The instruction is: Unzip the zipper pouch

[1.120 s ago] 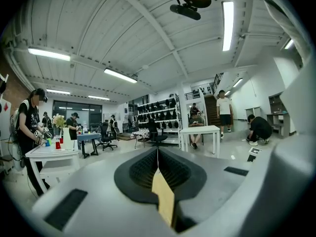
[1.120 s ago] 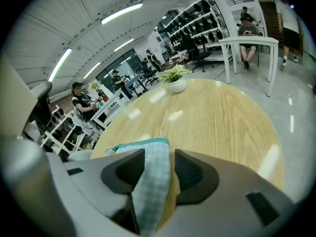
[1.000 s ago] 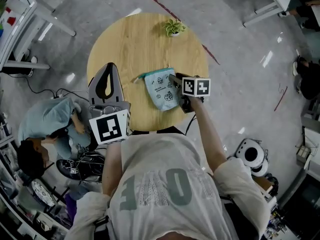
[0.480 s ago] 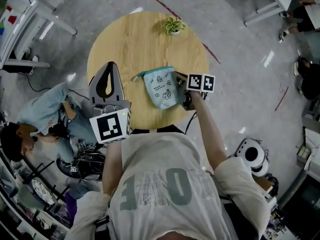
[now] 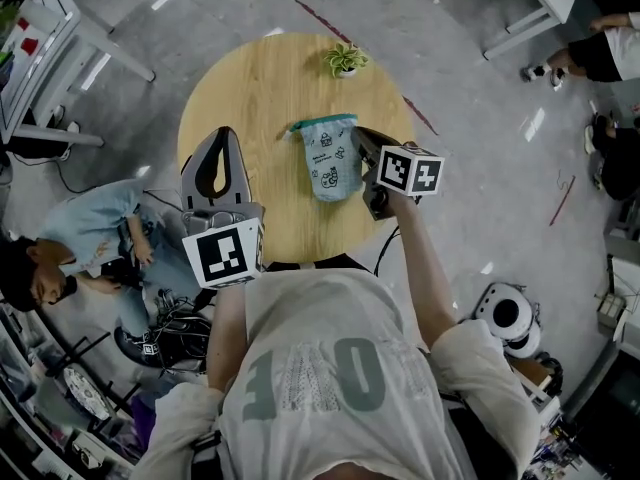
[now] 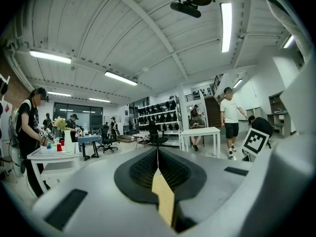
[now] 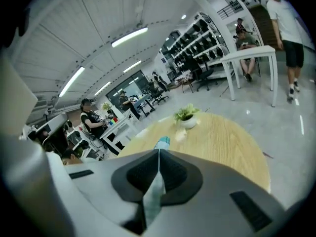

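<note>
Round table (image 5: 250, 78): bare wood across the left and middle; potted plant (image 5: 345, 60) near the far edge. Zipper pouch (image 5: 328, 158) hangs over the right half, near the right edge, its top corner pinched in the right gripper (image 5: 357, 138), whose jaws have just closed on it. Left gripper (image 5: 213, 138) sits at the near-left edge, clenched and empty.

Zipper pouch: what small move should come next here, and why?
Probably open the left tongs and bring them across to the teal top edge of the zipper pouch, where the zipper seems to run. The right tongs are shut on the pouch's side, so it is held, while the left tongs are shut, empty and apart from it.
</note>
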